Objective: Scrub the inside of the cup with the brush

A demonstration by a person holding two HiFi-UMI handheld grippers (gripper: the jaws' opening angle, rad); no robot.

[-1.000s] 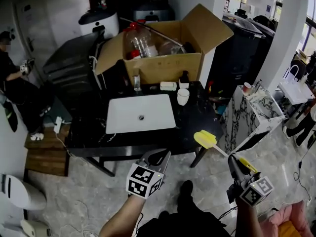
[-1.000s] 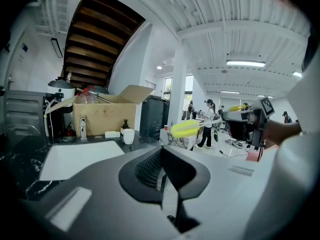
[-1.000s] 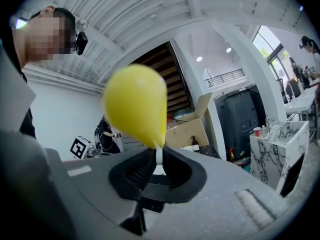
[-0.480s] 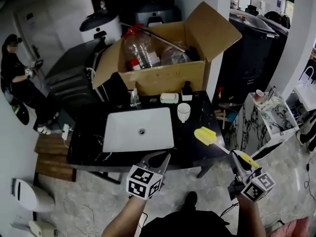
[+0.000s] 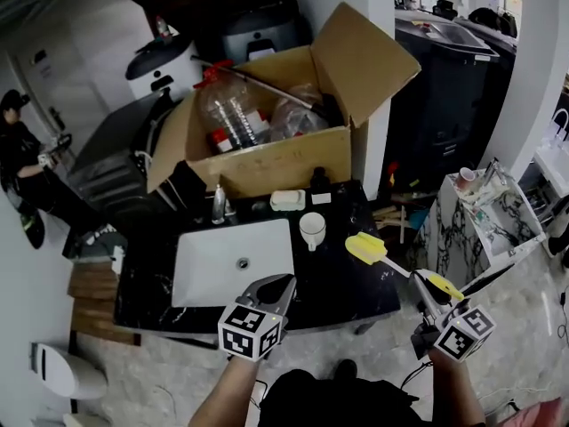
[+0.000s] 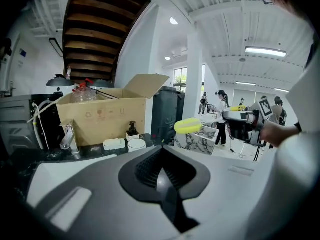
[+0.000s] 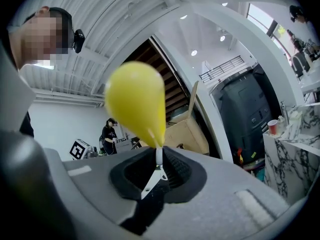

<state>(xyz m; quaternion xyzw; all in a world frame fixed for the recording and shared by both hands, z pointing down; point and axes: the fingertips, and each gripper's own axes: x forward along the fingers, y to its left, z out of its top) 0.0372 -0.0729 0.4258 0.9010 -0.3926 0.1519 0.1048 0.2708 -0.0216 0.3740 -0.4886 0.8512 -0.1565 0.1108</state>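
Cup (image 5: 312, 229) beside sink (image 5: 209, 278), right gripper (image 7: 159, 154) jaws pinching blurred brush (image 7: 136, 101), left gripper (image 6: 161, 153) jaws together.

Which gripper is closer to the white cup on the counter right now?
Left. The left gripper, shut and empty, hovers at the front edge of the counter, just before the cup; the right gripper, holding the brush, is beyond the counter's right corner.

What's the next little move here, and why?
Probably open the left gripper and reach for the cup: its jaws are shut on nothing, the cup stands loose by the sink, and the right gripper holds the brush.
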